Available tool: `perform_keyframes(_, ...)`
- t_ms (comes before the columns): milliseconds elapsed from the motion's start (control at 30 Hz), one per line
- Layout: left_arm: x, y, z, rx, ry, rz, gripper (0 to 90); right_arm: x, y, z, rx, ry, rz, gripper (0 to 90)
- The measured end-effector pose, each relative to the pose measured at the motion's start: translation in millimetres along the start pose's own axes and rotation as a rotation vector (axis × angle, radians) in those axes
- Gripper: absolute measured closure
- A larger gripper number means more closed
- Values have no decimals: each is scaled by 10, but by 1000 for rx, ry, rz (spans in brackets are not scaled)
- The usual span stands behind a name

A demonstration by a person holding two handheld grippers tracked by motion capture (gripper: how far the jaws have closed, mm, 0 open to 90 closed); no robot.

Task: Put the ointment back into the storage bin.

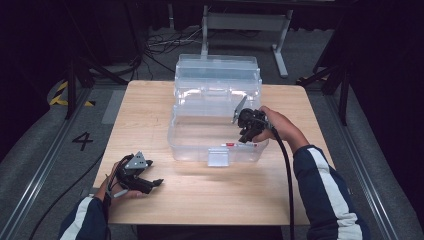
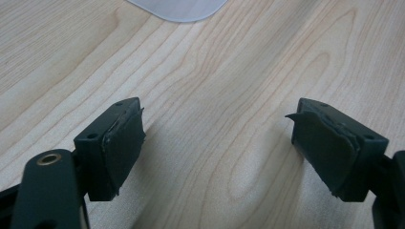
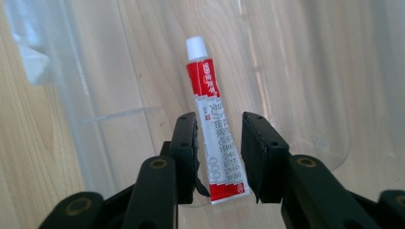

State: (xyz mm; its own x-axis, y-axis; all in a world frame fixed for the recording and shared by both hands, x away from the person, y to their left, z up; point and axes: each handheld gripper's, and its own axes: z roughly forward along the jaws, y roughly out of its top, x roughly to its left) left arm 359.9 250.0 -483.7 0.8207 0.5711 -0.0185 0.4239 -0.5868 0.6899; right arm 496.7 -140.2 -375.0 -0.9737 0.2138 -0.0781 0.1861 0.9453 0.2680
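Overhead, a pale wooden table (image 1: 200,200) with rounded corners stands on grey carpet; its grain runs in long wavy bands, plain in the left gripper view; black curtains close off the room on both sides, cables lie tangled on the floor behind the table, and the legs of a grey metal stand (image 1: 245,30) rise beyond them; a painted figure four (image 1: 82,141) marks the carpet to the left, beside a rail, with yellow-and-black tape (image 1: 61,95) farther back. On the middle of the table sits a clear plastic box (image 1: 190,145), its lid thrown back. The right claw (image 1: 248,135) hangs over the box's front right corner; in the right gripper view a red-and-white tube (image 3: 215,129) with a white cap lies between its jaws, which stand a little apart from it; whether the pads touch the tube I cannot tell; the box's clear floor shows underneath. The left claw (image 1: 155,184) rests low over the table's front left part, jaws spread wide with bare wood between them.
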Motion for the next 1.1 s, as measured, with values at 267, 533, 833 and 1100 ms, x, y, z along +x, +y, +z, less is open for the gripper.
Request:
perform_keyframes(267,-4,25,0,20,5,-2,186,60,-168,-222,-163,-47,30,666)
perform_keyframes(533,-8,98,5,56,23,-18,250,115,-382,-399,-333,-89,41,621)
perform_keyframes(833,-54,418,-130,-11,61,10,275,156,-531,-644,-484,-174,37,561)
perform_keyframes(1100,-90,733,-293,-68,106,60,326,72,-537,-839,-571,-275,63,520)
